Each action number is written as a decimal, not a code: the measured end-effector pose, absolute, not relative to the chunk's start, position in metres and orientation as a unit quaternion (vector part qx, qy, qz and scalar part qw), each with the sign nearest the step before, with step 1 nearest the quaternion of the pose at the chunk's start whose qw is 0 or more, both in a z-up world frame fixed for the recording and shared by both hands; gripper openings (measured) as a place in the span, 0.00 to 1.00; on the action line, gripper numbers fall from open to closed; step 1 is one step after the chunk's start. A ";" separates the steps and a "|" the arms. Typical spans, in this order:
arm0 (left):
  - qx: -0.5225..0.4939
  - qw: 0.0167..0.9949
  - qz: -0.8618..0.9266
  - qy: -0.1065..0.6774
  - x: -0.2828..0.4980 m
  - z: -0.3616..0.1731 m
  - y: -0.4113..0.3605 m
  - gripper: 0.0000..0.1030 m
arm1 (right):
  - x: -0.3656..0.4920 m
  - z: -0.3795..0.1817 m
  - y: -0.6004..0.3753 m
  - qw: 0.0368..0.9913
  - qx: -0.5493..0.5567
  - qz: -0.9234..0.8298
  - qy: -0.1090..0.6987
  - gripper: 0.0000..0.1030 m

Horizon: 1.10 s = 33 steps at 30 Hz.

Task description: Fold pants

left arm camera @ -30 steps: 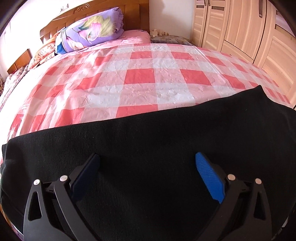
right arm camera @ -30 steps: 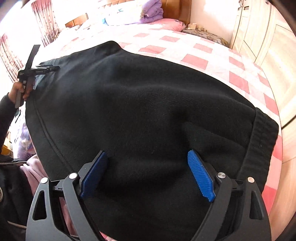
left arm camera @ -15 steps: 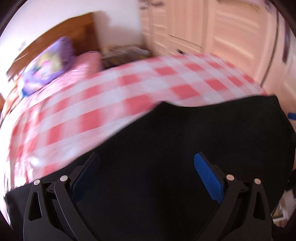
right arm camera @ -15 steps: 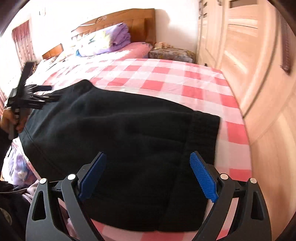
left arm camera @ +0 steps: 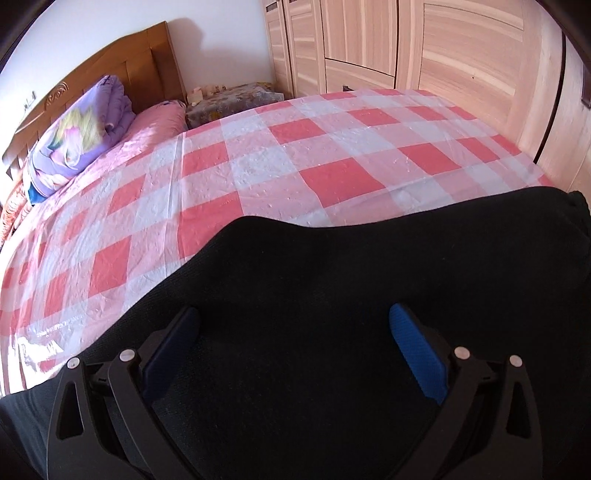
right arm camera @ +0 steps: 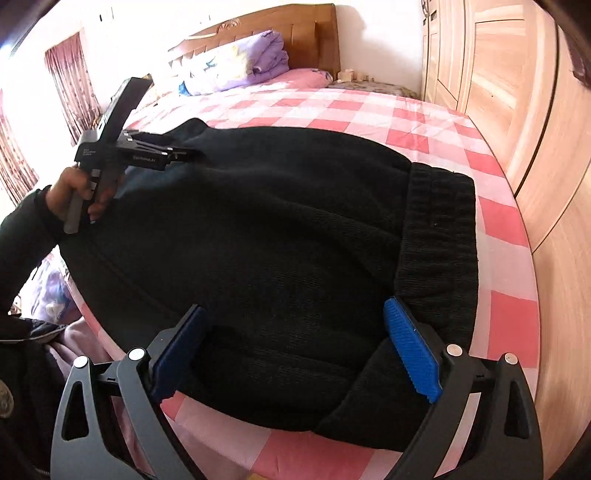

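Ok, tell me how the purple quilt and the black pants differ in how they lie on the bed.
The purple quilt is bundled into a thick roll against the headboard; the black pants lie spread flat at the near end of the bed. The quilt carries a pale print; the pants are plain black with a ribbed waistband. No gripper is near the quilt; both open grippers hover over the pants. Both rest on the bed.

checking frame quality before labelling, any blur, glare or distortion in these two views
Left wrist view: sharp, no motion blur; fisheye bends the wardrobe doors; the black pants show almost no texture. Right wrist view: sharp too, but the window and curtain at upper left are blown out; the pants' ribbed band reads clearly.
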<state>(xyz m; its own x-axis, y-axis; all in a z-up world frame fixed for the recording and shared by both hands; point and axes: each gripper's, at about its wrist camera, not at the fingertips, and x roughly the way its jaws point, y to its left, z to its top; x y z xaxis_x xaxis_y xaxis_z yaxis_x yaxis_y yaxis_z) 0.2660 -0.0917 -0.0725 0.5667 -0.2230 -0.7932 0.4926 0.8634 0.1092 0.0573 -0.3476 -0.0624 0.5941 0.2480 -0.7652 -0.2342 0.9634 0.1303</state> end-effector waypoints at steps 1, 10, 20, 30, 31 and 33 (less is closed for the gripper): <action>0.163 0.871 -0.204 0.416 0.266 -0.072 -0.092 0.99 | 0.055 -0.063 -0.349 0.895 0.014 0.137 0.425 0.90; 0.163 0.873 -0.204 0.412 0.262 -0.071 -0.093 0.99 | 0.058 -0.027 -0.325 0.900 -0.021 0.063 0.431 0.92; 0.161 0.873 -0.205 0.412 0.261 -0.071 -0.092 0.99 | 0.102 -0.055 -0.293 0.884 -0.050 0.057 0.461 0.96; 0.133 0.892 -0.199 0.384 0.239 -0.039 -0.065 0.98 | 0.090 -0.050 -0.306 0.879 -0.033 0.036 0.474 0.95; 0.110 0.899 -0.208 0.369 0.228 -0.026 -0.045 0.99 | 0.091 -0.045 -0.302 0.882 -0.038 0.025 0.468 0.95; 0.082 0.915 -0.177 0.354 0.212 -0.013 -0.003 0.99 | 0.092 -0.028 -0.290 0.899 -0.033 0.030 0.435 0.96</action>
